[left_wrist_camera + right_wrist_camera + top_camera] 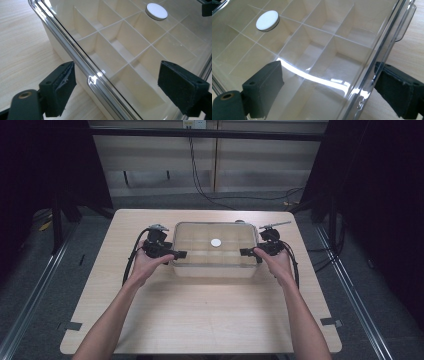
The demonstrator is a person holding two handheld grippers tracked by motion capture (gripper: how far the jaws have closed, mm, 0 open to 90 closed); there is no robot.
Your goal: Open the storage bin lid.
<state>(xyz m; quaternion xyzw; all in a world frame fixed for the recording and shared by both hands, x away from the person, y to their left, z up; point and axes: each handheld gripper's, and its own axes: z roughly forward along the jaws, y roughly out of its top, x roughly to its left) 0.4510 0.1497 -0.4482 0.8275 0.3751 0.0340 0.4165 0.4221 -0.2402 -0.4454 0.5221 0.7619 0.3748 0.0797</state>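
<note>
A: Where does the box sit?

B: The compartment box (215, 251) sits on the pale wooden worktop (200, 315), toward the far half and about midway across. It is cream inside, split by thin dividers into a grid of cells, and covered by a clear lid (130, 45).

A: Anything on the lid?

B: A small white disc (216, 242) at about its middle. It looks like a knob on the lid.

A: And the left tool?

B: The left tool (172, 254) is held at the box's left end. In the left gripper view its jaws stand wide apart, one pad over the worktop just outside the box wall, the other over the lid, with the lid's rounded edge running between them. They grip nothing.

A: The right one?

B: The right tool (248, 252) mirrors it at the right end. Its jaws are also spread wide, straddling the lid's edge near a clear tab (405, 23) on the side, and grip nothing.
</note>
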